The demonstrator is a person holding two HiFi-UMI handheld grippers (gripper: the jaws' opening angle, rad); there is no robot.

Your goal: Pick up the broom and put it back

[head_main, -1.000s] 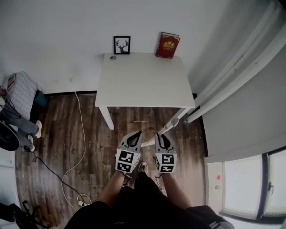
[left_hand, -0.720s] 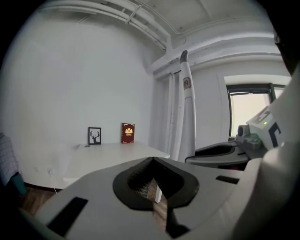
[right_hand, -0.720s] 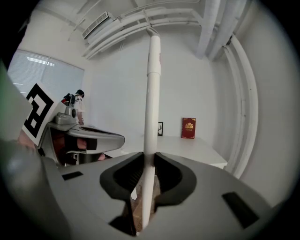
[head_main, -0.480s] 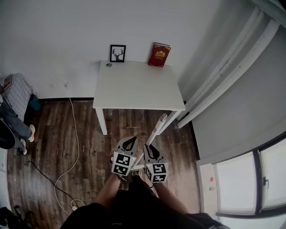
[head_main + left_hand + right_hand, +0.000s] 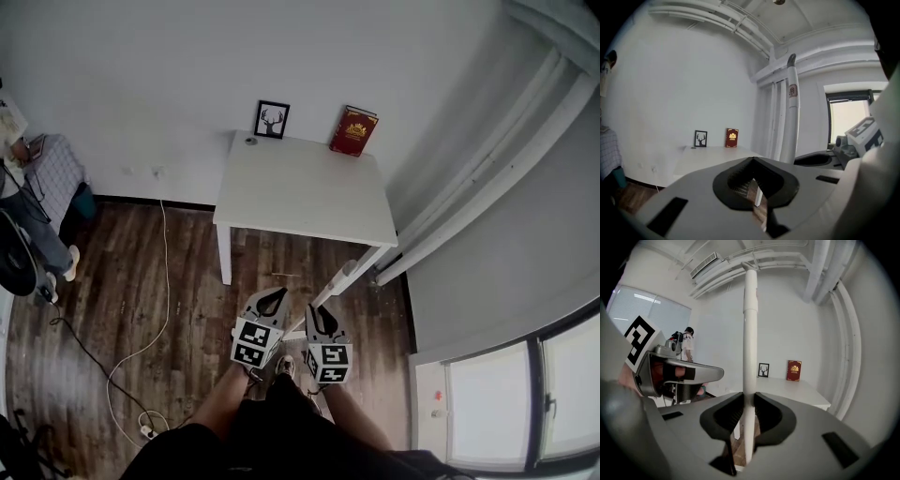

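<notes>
The broom shows as a white handle (image 5: 336, 281) slanting up from my right gripper (image 5: 319, 310) toward the table's front right corner; its head is hidden below my arms. In the right gripper view the handle (image 5: 750, 333) stands upright with the right gripper (image 5: 749, 397) shut on it. My left gripper (image 5: 275, 293) is just left of the handle, apart from it. In the left gripper view the left gripper (image 5: 752, 160) is shut with nothing in it, and the handle (image 5: 790, 108) rises to its right.
A white table (image 5: 300, 192) stands against the wall with a framed deer picture (image 5: 272, 120) and a red book (image 5: 352, 130) at its back. White pipes (image 5: 469, 187) run along the right wall. A cable (image 5: 159, 281) trails over the wood floor, and a person (image 5: 14, 141) stands far left.
Both grippers have drifted a little over the floor in front of the table, the right one still holding the handle. The head view has swung, showing more of the left side.
</notes>
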